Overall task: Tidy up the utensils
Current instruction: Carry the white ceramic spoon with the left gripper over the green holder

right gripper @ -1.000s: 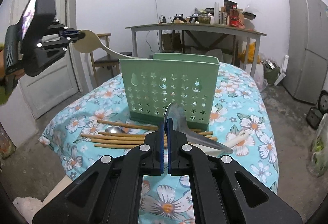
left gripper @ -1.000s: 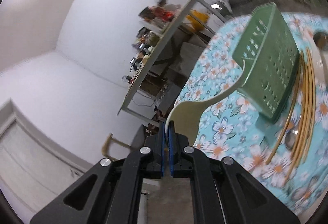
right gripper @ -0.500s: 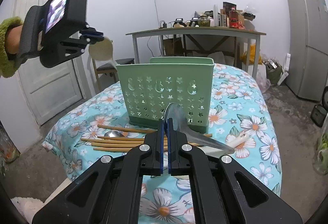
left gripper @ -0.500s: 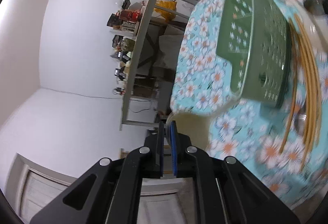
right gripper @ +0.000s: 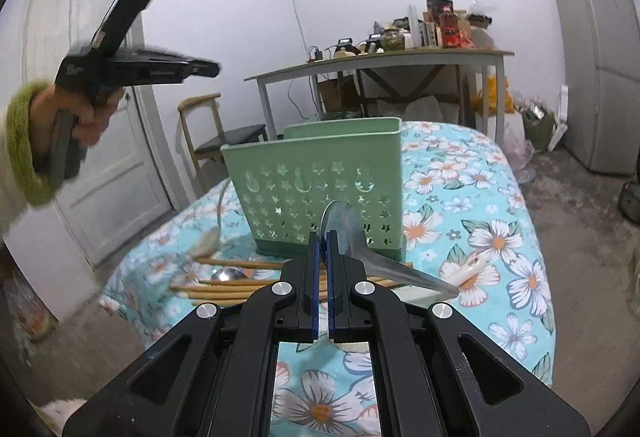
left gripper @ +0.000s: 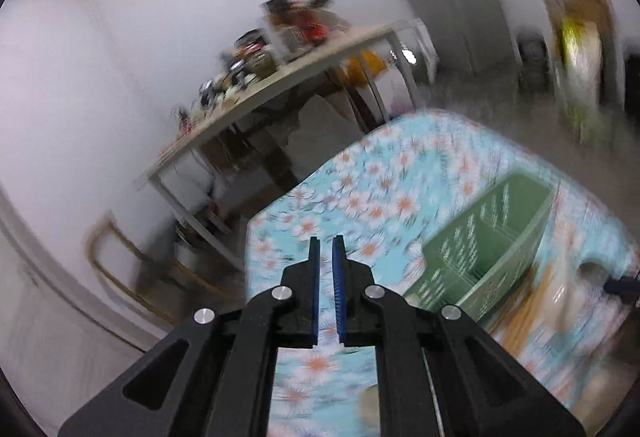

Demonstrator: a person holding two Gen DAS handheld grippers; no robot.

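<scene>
The left gripper [left gripper: 327, 241] is raised above the floral-clothed table [right gripper: 460, 205], jaws slightly parted and holding nothing. The right gripper [right gripper: 321, 237] clamps a shiny metal spoon [right gripper: 348, 233] before the upright green perforated plastic utensil holder [right gripper: 320, 181]. Bamboo chopsticks [right gripper: 224, 287] lie at its base.

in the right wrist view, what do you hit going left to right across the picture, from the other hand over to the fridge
left hand with its tongs → wooden chair → green utensil holder → metal spoon handle → white spoon → fridge
</scene>
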